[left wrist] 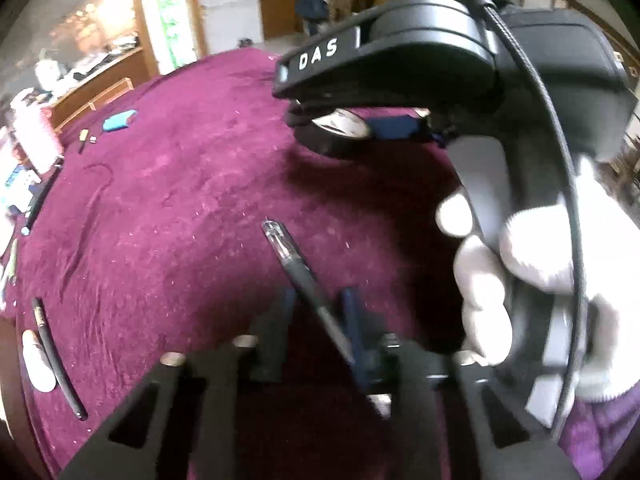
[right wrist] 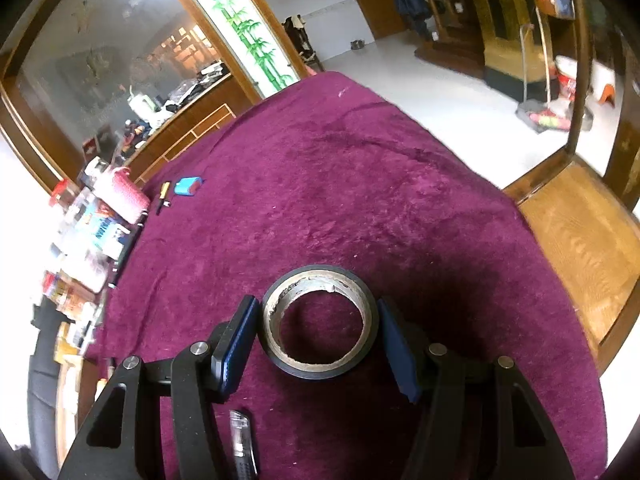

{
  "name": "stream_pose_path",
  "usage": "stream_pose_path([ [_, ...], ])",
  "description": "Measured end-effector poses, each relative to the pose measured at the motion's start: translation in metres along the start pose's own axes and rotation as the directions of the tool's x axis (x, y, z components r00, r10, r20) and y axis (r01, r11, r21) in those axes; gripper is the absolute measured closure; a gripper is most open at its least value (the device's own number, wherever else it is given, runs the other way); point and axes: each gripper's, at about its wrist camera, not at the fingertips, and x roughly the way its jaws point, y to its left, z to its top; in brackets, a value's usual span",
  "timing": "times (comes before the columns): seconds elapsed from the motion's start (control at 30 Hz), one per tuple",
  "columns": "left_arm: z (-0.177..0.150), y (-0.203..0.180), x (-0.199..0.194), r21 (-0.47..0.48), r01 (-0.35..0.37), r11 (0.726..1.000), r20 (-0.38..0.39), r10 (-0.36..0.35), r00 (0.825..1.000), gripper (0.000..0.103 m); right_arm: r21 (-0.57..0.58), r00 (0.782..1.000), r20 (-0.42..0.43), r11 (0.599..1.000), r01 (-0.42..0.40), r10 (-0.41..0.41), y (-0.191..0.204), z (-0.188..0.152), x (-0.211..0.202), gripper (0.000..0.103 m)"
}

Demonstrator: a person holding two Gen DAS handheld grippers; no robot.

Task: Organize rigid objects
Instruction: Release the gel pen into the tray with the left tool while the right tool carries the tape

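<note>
A black pen with a clear cap [left wrist: 298,266] lies on the purple cloth [left wrist: 180,200], its rear end between the fingers of my left gripper [left wrist: 318,304], which stand a little apart around it; I cannot tell if they touch it. A black tape roll [right wrist: 320,326] lies flat between the open fingers of my right gripper [right wrist: 318,338], both pads close beside it. The right gripper and the tape roll [left wrist: 336,136] also show in the left wrist view, held by a white-gloved hand [left wrist: 500,280]. The pen's cap [right wrist: 242,440] shows below my right gripper.
A blue case [left wrist: 119,120] and a small yellow-black item [left wrist: 83,138] lie at the far left of the cloth. A black pen [left wrist: 58,360] and a white object [left wrist: 36,360] lie at the near left edge. Clutter [right wrist: 92,232] lines the table's left side. A wooden chair [right wrist: 580,240] stands right.
</note>
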Motion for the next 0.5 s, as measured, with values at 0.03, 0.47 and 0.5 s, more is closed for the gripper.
stream_pose_path([
  [0.03, -0.003, 0.005, -0.003, 0.008, -0.008, 1.0, -0.011, 0.008, 1.0, 0.094, 0.004, 1.0, -0.002, 1.0, -0.002, 0.002, -0.001, 0.0, 0.0, 0.039],
  [0.47, -0.01, 0.028, -0.005, -0.053, -0.056, 0.997, 0.02, 0.057, 0.998, 0.094, 0.009, 1.0, -0.021, 1.0, -0.012, 0.013, -0.002, -0.002, 0.007, 0.039],
  [0.5, -0.012, 0.037, -0.008, -0.093, -0.007, 0.996, 0.017, 0.009, 1.0, 0.094, 0.009, 1.0, -0.021, 1.0, -0.012, 0.013, -0.002, -0.002, 0.007, 0.039],
])
